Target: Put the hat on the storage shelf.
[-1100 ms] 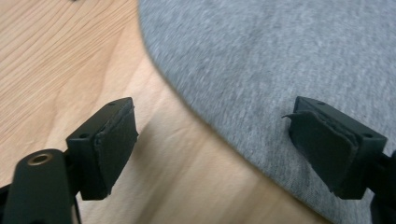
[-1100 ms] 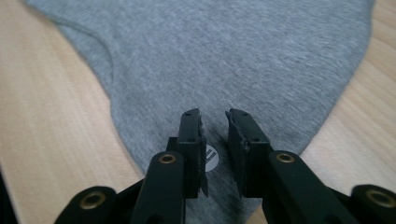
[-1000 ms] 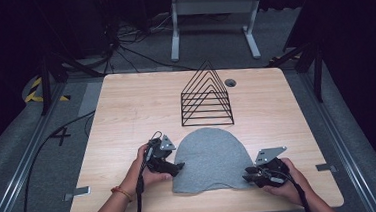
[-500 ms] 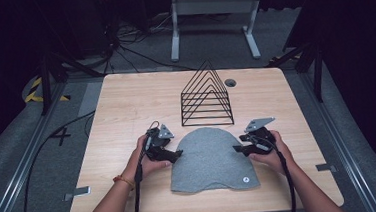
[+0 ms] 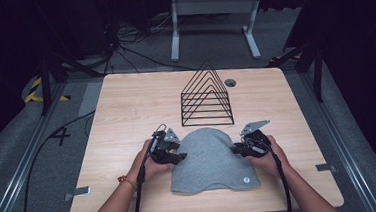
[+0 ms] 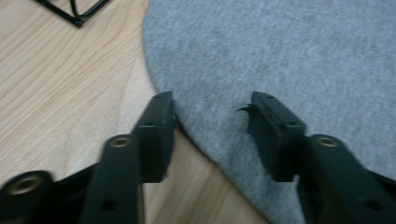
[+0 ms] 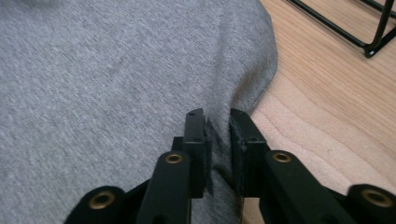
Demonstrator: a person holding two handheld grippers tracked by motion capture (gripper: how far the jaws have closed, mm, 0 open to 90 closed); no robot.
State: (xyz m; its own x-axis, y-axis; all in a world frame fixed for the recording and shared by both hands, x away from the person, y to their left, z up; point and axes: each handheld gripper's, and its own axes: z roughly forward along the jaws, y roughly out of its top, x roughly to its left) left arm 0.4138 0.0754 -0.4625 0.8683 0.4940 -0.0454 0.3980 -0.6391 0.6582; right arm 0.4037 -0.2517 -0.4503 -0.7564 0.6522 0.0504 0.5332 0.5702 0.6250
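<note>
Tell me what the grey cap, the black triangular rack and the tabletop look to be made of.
Grey dome-shaped cap: soft knit fabric, probably cotton jersey; matte heathered flecks, and it puckers where the right gripper pinches its edge.
Black triangular rack: thin wire, likely painted or coated metal; straight rods, dull black.
Light tabletop: wood or wood-look laminate; grain lines, smooth low sheen.

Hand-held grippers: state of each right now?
Left hand-held gripper: open, jaws just been closing astride the grey beanie edge, not pinching yet.
Right hand-held gripper: shut on the grey beanie edge.
</note>
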